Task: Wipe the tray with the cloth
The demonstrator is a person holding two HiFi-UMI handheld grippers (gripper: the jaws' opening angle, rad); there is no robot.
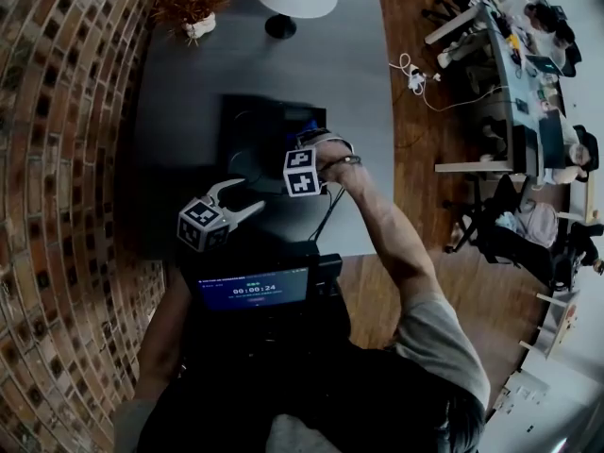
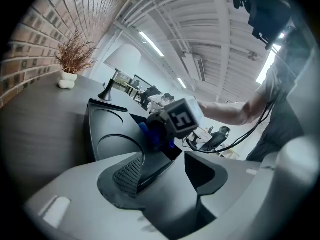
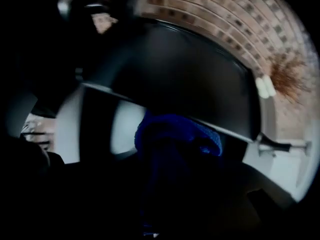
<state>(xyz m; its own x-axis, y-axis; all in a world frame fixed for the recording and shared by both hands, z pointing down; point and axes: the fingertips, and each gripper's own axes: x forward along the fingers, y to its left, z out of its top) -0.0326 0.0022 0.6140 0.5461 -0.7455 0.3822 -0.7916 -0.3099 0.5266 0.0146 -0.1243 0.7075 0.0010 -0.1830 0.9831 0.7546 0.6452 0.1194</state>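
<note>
A dark tray [image 1: 253, 125] with round hollows lies on the grey table [image 1: 179, 83]. My right gripper [image 1: 304, 159] points steeply down over the tray's right part, shut on a blue cloth [image 2: 150, 136], which presses on the tray [image 2: 112, 129]. In the right gripper view the cloth [image 3: 175, 139] bulges between the dark jaws above the tray [image 3: 190, 74]. At the tray's near corner my left gripper [image 1: 241, 198] lies nearly level. That corner reaches in between its jaws [image 2: 165, 169] against the ribbed left pad [image 2: 127, 174]; a gap shows at the right jaw.
A brick wall [image 1: 66, 159] runs along the left. At the table's far end stand a potted dry plant [image 1: 198, 22] and a lamp [image 1: 281, 22]. A screen [image 1: 253, 289] sits at the person's chest. Desks, chairs and people [image 1: 528, 92] fill the wooden floor on the right.
</note>
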